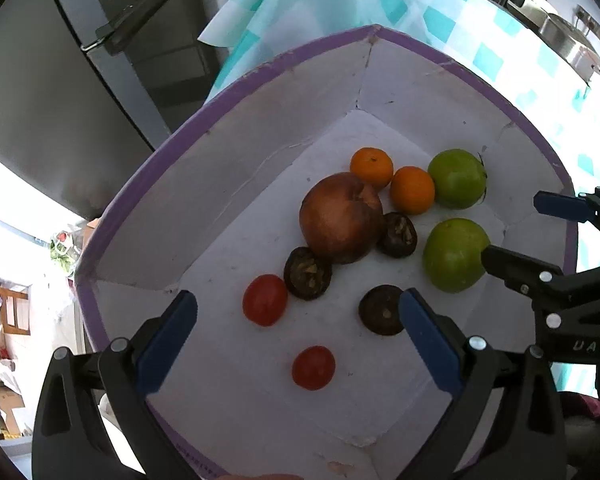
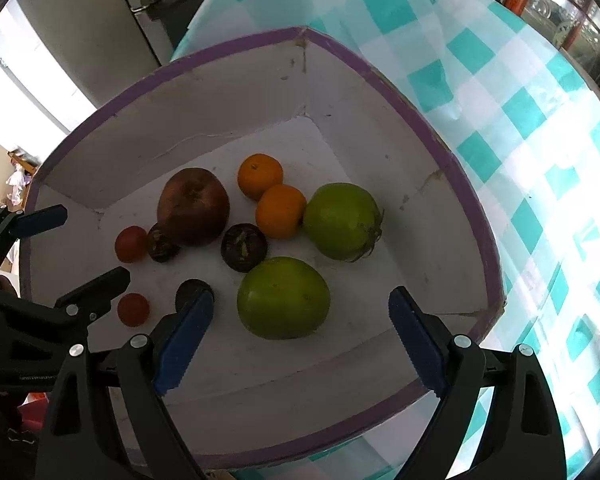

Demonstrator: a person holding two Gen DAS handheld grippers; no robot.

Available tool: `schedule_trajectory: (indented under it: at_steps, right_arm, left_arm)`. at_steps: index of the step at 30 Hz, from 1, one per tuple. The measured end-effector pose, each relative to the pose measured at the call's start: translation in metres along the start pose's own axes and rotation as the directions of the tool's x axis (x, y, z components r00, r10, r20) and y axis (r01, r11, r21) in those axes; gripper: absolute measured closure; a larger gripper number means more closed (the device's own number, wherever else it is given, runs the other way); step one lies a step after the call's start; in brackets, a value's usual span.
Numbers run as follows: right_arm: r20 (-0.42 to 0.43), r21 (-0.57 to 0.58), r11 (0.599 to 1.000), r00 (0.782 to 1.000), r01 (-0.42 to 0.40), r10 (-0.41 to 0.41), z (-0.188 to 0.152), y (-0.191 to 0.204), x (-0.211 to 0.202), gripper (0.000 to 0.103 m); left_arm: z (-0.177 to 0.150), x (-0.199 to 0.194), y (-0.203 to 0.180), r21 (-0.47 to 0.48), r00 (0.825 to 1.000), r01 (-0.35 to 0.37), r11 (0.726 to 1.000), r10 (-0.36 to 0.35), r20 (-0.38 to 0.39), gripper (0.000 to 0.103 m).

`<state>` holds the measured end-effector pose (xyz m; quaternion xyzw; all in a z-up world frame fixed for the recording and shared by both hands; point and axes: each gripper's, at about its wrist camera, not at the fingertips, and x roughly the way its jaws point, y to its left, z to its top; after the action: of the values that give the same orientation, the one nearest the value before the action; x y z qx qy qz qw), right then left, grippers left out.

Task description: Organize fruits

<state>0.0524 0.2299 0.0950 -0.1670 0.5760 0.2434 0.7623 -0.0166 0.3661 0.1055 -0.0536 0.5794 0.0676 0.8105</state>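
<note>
A white box with a purple rim (image 1: 188,120) (image 2: 460,176) holds the fruit. Inside lie a brown apple (image 1: 340,218) (image 2: 194,206), two oranges (image 1: 372,167) (image 2: 260,175), two green fruits (image 1: 454,255) (image 2: 283,298), three dark round fruits (image 1: 308,268) (image 2: 244,247) and two red tomatoes (image 1: 313,367) (image 2: 133,309). My left gripper (image 1: 300,340) is open and empty above the near tomato. My right gripper (image 2: 300,336) is open and empty, its fingers either side of the near green fruit without touching it.
The box stands on a table with a teal and white checked cloth (image 2: 520,112). A grey fridge (image 1: 80,80) stands beyond the table's left edge. Metal pots (image 1: 572,44) sit at the far right.
</note>
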Motion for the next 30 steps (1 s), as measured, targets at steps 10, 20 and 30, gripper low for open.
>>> schedule_trajectory:
  at_steps: [10, 20, 30]
  right_arm:
    - [-0.014, 0.028, 1.0, 1.0, 0.015, -0.015, -0.001, -0.002, 0.005, 0.016]
    - [-0.018, 0.025, 1.0, 1.0, 0.018, -0.017, -0.002, 0.002, 0.006, 0.016]
    - [-0.003, 0.008, 1.0, 1.0, 0.006, -0.006, -0.01, 0.013, 0.0, 0.016]
  left_arm:
    - [0.003, 0.005, -0.001, 0.012, 1.0, 0.0, 1.0, 0.001, -0.007, 0.002]
    - [0.003, 0.005, 0.006, 0.004, 1.0, 0.003, 1.0, -0.003, -0.005, 0.002]
    - [-0.005, -0.003, 0.009, -0.01, 0.998, -0.055, 0.998, 0.055, 0.039, 0.002]
